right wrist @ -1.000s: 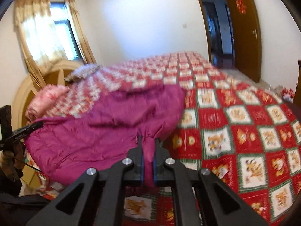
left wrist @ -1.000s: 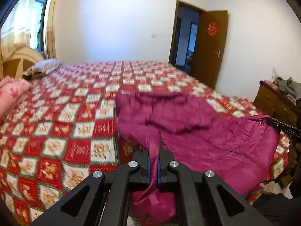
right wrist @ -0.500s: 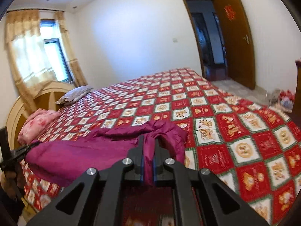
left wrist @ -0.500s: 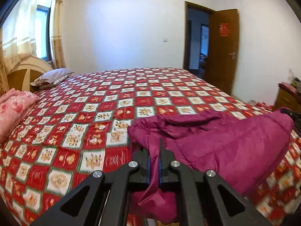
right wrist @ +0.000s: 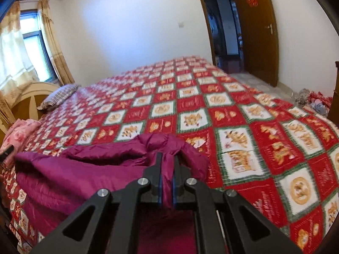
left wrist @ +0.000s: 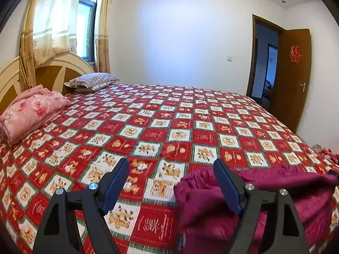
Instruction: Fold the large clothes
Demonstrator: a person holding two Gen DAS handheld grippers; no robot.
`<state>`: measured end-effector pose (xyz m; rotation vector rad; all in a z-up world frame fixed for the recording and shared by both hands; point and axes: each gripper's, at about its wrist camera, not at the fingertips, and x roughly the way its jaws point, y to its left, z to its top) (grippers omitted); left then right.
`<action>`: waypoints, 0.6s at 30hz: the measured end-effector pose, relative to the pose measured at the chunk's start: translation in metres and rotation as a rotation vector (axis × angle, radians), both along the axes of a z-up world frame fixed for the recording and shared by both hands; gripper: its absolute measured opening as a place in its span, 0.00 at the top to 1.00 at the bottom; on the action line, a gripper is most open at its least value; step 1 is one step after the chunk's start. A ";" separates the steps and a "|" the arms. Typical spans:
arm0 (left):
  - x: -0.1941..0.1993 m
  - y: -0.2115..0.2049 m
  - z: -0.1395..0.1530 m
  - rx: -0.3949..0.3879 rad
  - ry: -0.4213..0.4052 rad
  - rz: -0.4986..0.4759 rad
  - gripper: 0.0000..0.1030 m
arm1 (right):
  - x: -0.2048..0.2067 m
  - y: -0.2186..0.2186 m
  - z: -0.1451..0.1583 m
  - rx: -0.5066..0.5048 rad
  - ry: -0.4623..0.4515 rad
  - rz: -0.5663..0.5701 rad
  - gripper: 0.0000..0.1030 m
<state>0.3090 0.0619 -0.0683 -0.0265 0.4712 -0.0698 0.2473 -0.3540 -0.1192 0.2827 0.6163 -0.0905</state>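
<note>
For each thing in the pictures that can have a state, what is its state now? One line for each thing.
left gripper: jaws opening, nothing between the pads.
right gripper: shut on a fold of the purple jacket.
purple jacket: bunched at the near edge of the bed, not yet folded flat.
door: open.
curtain: drawn partly across the window.
pink blanket: folded, lying by the headboard.
</note>
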 end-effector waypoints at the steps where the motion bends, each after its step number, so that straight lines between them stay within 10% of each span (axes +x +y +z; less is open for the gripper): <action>1: 0.003 -0.002 0.000 0.018 -0.006 0.021 0.21 | 0.008 0.000 -0.002 -0.006 0.000 -0.013 0.88; 6: 0.006 -0.018 -0.001 0.145 -0.049 0.214 0.21 | 0.030 -0.004 -0.001 -0.036 -0.036 -0.131 0.36; 11: -0.001 -0.034 0.000 0.154 -0.120 0.216 0.20 | 0.029 0.024 0.011 -0.130 -0.060 -0.135 0.36; 18: 0.000 -0.106 -0.025 0.257 -0.100 0.040 0.20 | 0.041 0.116 0.011 -0.144 -0.023 0.148 0.43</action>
